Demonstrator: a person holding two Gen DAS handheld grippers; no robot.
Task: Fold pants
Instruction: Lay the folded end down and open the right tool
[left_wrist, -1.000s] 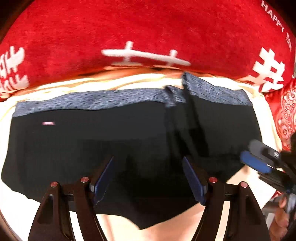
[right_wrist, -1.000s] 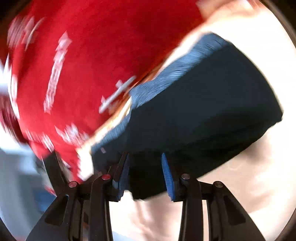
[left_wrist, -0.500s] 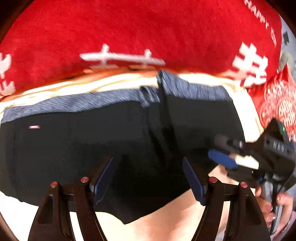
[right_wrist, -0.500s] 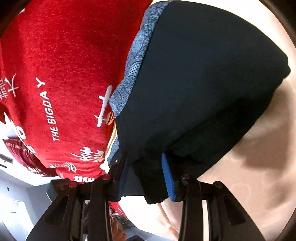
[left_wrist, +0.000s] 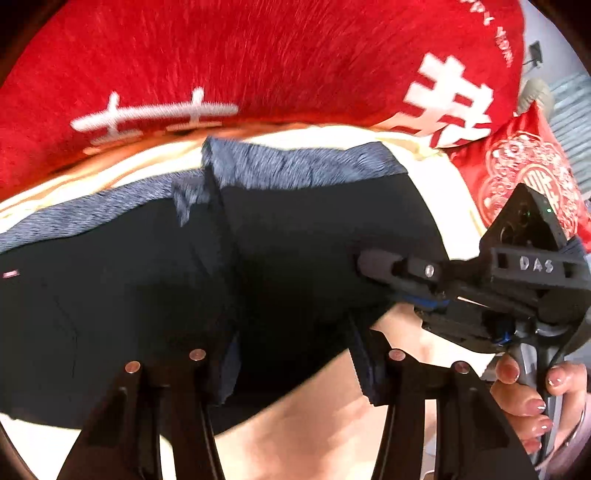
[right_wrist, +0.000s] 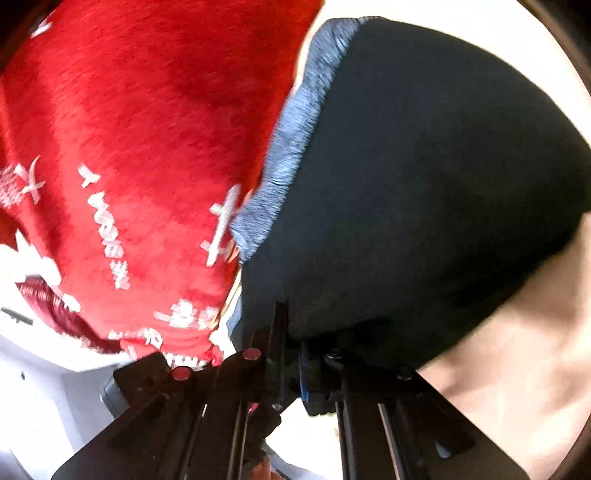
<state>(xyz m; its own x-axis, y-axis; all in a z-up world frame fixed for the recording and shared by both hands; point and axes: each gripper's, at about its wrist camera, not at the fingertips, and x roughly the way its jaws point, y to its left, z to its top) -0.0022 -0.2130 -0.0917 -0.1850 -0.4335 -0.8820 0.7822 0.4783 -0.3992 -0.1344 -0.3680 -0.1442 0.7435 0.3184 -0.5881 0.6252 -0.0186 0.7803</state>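
Black pants (left_wrist: 295, 266) are spread on a cream bed sheet (left_wrist: 314, 435), grey waistband at 12 o'clock. Right hand-held gripper (right_wrist: 291, 354) is clamped tight on their edge; left hand-held gripper (left_wrist: 295, 365) is closing around the hem.

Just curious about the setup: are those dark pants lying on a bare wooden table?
No, the pants lie on a smooth cream sheet, with a red blanket with white lettering behind them.
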